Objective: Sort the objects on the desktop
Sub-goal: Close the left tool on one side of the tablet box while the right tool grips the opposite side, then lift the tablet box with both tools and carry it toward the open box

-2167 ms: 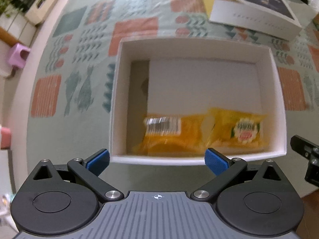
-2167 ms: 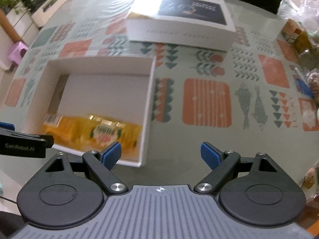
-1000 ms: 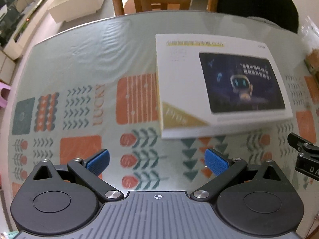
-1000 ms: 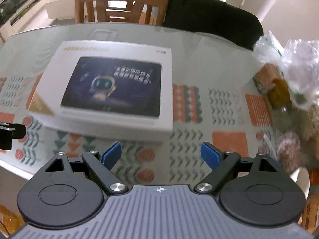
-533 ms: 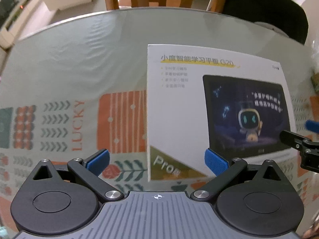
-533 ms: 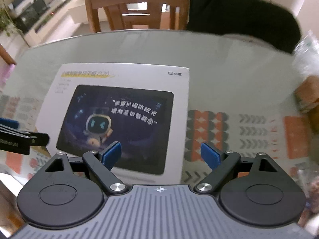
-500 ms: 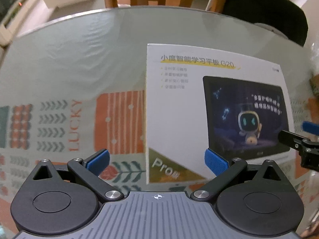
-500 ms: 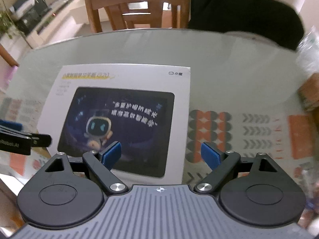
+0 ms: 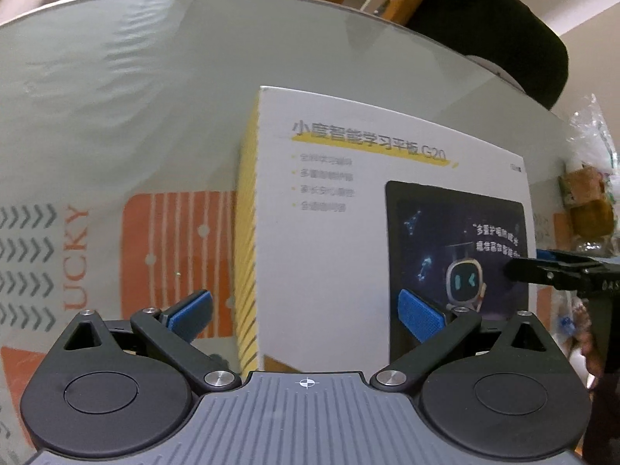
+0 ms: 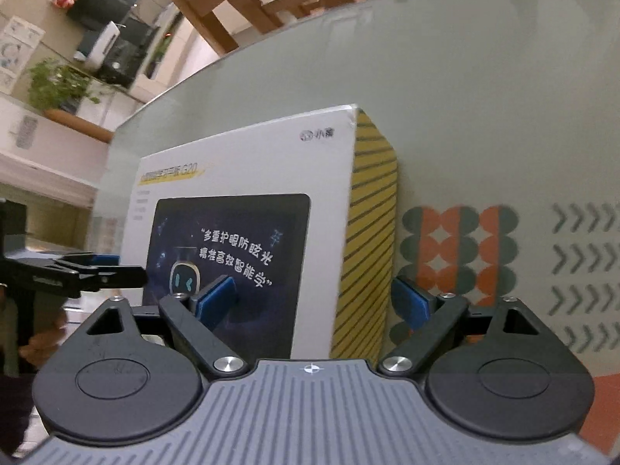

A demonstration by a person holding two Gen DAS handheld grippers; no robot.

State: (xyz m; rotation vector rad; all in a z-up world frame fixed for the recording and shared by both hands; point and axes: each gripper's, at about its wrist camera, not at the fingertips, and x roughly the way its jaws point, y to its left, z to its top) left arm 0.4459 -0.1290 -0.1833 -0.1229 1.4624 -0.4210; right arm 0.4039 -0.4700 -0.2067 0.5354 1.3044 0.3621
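A flat white tablet box (image 9: 348,240) with a dark screen picture and yellow striped sides lies on the patterned table; it also shows in the right wrist view (image 10: 248,232). My left gripper (image 9: 306,316) is open and straddles the box's left edge, one finger beside the yellow side, one over the top. My right gripper (image 10: 312,302) is open and straddles the box's right edge the same way. Each gripper shows in the other's view: the right gripper (image 9: 558,271) and the left gripper (image 10: 77,271).
The table (image 9: 116,97) has a glass top over a patterned cloth. Bagged snacks (image 9: 589,201) lie at the right edge. Wooden chairs (image 10: 263,4) and a black-draped chair (image 9: 484,19) stand behind the table.
Both grippers left the white tray with yellow packets, moved to the tablet box, and came down low at its left and right edges. Jaws stayed open.
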